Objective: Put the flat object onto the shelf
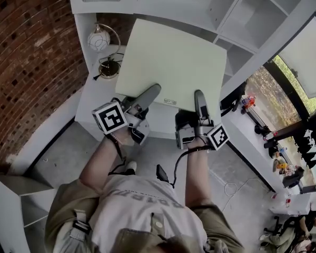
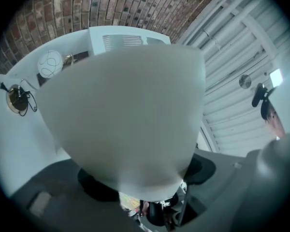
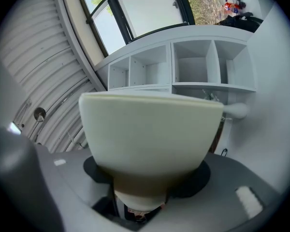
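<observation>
A small label (image 1: 170,101) is sitting at the middle of the near edge of the flat, pale panel (image 1: 171,62), but its print is too small to read. The grey lettering across the person's shirt (image 1: 130,194) is showing upside down and is not legible either. Each gripper is carrying a marker cube (image 1: 110,117) with black-and-white squares and no words.

The white shelf (image 1: 242,15) is standing at the upper right, and its open cubbies (image 3: 193,69) are showing only their white inner walls.

The panel is being held up in the air by its near edge, tilted, over the white counter (image 1: 95,109) and in front of the shelf, with its far right corner reaching toward the cubbies. The left gripper (image 1: 147,96) is pinching the near edge left of the label, one long finger lying on the panel's top face. In its own view the panel is sitting between both dark pads (image 2: 94,187). The right gripper (image 1: 199,100) is clamping the same edge right of the label, its pads (image 3: 94,170) pressing on either side of the panel.

A globe lamp (image 1: 98,40) is standing at the counter's far left corner beside the brick wall (image 1: 31,51), just left of the panel's left edge.
</observation>
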